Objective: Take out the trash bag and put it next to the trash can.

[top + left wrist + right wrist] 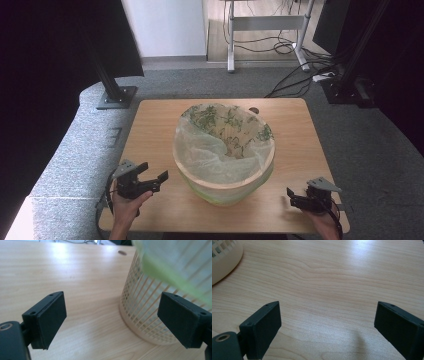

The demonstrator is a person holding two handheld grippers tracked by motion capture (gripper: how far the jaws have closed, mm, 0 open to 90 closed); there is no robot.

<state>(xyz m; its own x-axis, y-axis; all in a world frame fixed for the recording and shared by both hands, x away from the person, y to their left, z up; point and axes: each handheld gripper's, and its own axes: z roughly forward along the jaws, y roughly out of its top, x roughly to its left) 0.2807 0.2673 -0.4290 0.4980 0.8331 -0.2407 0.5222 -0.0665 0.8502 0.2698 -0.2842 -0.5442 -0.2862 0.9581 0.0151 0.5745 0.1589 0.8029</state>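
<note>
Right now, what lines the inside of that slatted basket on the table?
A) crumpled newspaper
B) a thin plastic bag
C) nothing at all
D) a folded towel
B: a translucent, greenish plastic bag sits inside the basket, its edge folded over the rim.

A light wooden table (300, 130) is placed on a grey carpeted floor (370, 150). Behind it, a white wall panel (165, 27) is seen, and next to it the metal legs of a desk frame (265, 22) stand on a wooden floor. Black cables (295, 75) are spread across the carpet. Dark curtains (45, 75) are hung at the left, with a black stand base (116, 97) beside them. Soft light is reflected on the table surface.
</note>
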